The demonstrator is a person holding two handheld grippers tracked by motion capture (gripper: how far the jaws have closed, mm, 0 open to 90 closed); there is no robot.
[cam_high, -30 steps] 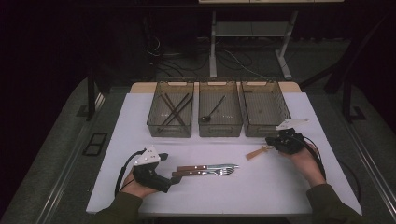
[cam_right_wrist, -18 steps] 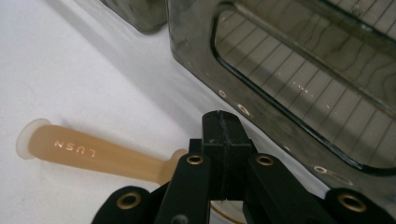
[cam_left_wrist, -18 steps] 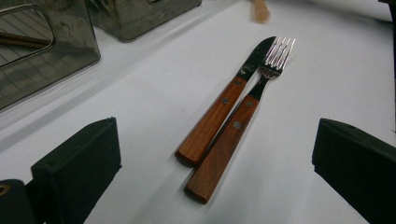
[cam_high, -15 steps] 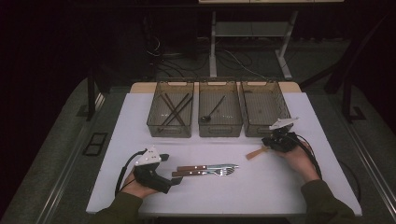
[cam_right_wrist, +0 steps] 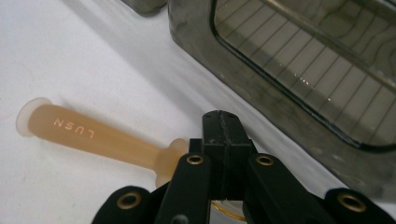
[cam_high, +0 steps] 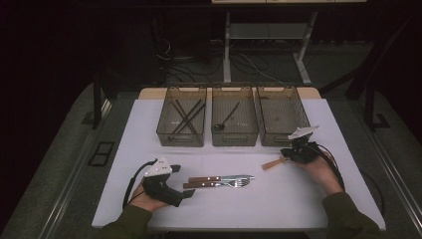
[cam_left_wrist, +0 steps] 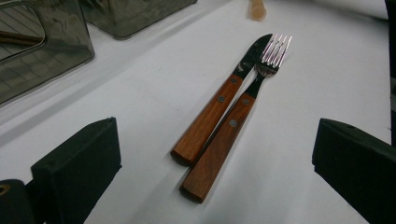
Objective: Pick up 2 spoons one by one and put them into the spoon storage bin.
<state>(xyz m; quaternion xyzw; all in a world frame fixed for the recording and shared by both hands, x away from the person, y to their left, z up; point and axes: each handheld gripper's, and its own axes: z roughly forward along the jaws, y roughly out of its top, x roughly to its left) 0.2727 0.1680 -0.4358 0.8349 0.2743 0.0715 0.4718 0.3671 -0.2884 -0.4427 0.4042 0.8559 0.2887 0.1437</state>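
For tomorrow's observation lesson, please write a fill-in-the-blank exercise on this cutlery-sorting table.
1. The knife and the ____ lie side by side on the white table.
2. The left tool stands ____.
3. The right tool is shut on a utensil with a pale ____ handle.
4. ____ bins stand at the table's back.

Missing: fork; open; orange; three

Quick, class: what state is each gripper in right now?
Left gripper: open, holding nothing; knife and fork lie ahead.
Right gripper: shut on the amber-handled utensil.

The tool (cam_right_wrist: 223, 140) has its jaws pressed together over one end of a translucent orange handle (cam_right_wrist: 93, 137) marked LUSN. The handle lies on the white worktop (cam_right_wrist: 70, 56), beside a smoky clear bin (cam_right_wrist: 261, 98).
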